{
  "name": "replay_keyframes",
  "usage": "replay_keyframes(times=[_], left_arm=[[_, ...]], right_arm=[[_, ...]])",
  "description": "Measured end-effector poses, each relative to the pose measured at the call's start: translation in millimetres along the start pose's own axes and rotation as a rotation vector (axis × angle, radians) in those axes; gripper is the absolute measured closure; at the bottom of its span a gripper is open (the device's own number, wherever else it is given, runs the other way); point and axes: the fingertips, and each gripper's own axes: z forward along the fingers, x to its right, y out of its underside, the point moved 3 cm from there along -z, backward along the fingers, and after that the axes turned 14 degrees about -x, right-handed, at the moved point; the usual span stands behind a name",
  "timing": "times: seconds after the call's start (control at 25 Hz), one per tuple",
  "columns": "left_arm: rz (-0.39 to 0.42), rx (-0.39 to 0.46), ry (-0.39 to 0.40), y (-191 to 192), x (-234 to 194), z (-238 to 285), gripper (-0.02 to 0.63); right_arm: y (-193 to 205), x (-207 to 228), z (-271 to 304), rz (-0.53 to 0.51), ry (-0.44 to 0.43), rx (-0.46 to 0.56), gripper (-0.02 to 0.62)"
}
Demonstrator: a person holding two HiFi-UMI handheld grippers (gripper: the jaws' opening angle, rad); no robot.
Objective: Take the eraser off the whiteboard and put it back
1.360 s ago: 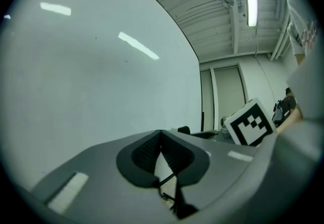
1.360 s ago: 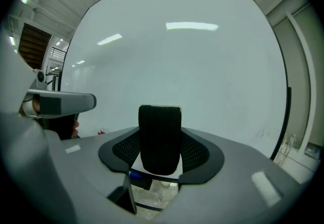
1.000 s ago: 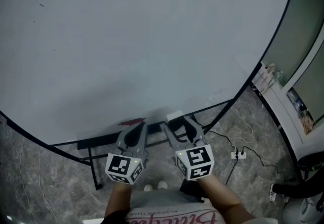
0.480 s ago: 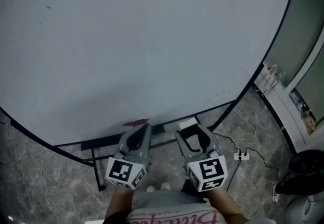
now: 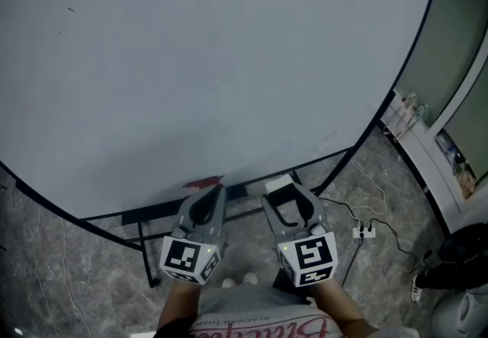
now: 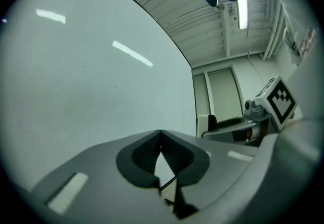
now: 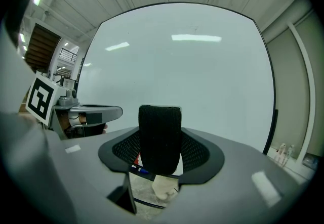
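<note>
Eraser [image 7: 160,139], one, held by right hand-held gripper [image 7: 160,132]; whiteboard [image 5: 191,62], one.

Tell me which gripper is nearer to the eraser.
Right. The right gripper is clamped on the eraser, held between its jaws. The left gripper, jaws together and empty, is off to the eraser's left, not touching it.
</note>
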Motion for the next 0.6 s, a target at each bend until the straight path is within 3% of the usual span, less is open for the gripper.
replay_keyframes(times=[0.36,0.6], left_arm=[[-0.001,-0.001,-0.010,-0.7,-7.3,1.0,0.607],[-0.019,0.009,-0.018,-3.7,-17.7,1.8,0.607]], right_arm=[[-6.0,8.5,24.7,-0.029,-0.011,-0.012,0.365],[-7.8,19.5,62.4,0.028,-0.018,-0.017,0.365]])
